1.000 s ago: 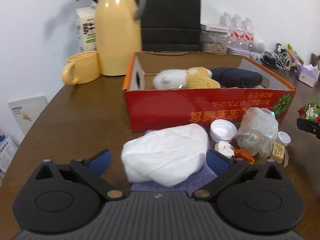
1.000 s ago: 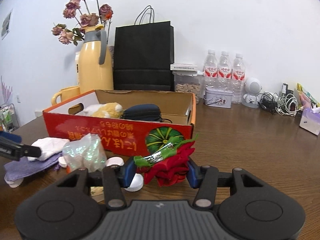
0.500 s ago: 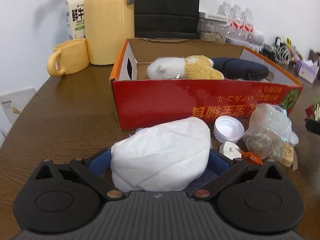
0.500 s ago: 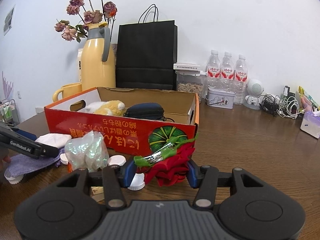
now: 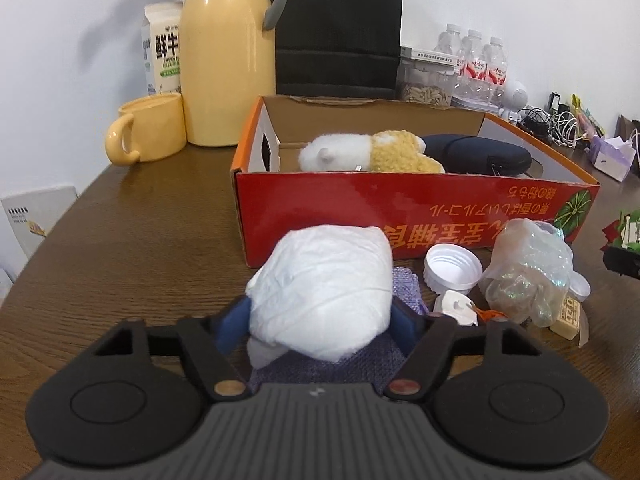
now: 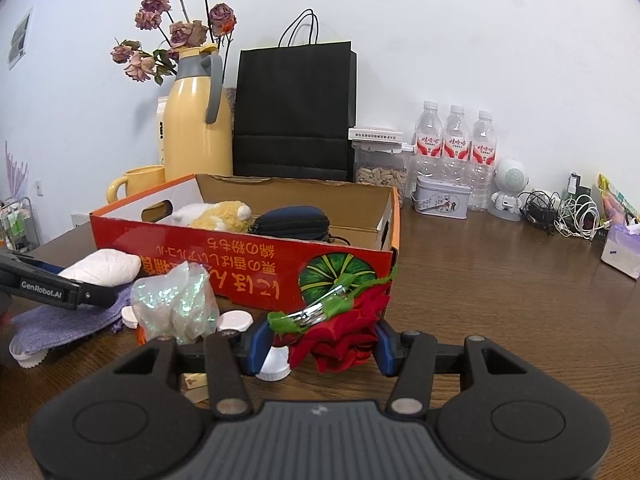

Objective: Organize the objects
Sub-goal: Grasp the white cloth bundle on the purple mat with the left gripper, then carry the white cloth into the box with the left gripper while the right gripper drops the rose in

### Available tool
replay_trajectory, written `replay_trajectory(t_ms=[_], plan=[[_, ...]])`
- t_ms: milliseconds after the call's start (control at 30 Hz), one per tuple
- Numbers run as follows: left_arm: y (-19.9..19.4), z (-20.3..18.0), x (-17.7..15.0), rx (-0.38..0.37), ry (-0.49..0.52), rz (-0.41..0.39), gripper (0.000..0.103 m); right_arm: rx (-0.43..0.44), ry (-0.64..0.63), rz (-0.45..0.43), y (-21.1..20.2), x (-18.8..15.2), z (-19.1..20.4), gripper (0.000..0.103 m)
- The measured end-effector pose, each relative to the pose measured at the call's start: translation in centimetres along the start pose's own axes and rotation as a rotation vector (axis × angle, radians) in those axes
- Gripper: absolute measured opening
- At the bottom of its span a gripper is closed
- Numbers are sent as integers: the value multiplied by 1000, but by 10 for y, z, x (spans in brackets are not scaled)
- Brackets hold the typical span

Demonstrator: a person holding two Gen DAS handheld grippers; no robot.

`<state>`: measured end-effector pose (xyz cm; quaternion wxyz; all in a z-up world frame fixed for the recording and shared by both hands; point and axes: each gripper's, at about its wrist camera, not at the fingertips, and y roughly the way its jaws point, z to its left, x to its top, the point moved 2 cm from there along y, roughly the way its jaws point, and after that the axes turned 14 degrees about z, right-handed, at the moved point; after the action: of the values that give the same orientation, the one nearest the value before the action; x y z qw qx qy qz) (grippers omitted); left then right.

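- Left gripper (image 5: 320, 320) tilts downward; its jaws have just been closing, and its blue pads now press both sides of a white bundle (image 5: 324, 288).
- Right gripper (image 6: 318, 344) points slightly down, jaws clamping a red flower (image 6: 340, 340).

A dark wooden table (image 5: 132, 240) bears a red box (image 5: 400, 216), yellow mug (image 5: 148, 128) and flask (image 5: 228, 52).

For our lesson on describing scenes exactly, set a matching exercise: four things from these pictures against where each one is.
Things:
1. plush toy
2. white bundle
3. red fabric rose
4. yellow mug

Places:
A. between the right gripper's fingers
B. beside the yellow flask
C. inside the red box
D. between the left gripper's fingers

Pairs: 1-C, 2-D, 3-A, 4-B
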<state>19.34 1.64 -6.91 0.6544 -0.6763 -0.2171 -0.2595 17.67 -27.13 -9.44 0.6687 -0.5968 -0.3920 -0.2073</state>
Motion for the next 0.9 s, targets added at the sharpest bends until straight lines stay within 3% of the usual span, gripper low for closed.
replay_trajectory(t_ms=[267,533,900], plan=[[-27,0,-8,53,-18,-97,70,-3,-10,-22,-4,0,0,50],[-55,-11,5,41,11,-186,70,19,-35,-57,-11,3,9,50],[-59,-42,58,8,44,-267,70,42,-65,-151,-12,65,26,50]])
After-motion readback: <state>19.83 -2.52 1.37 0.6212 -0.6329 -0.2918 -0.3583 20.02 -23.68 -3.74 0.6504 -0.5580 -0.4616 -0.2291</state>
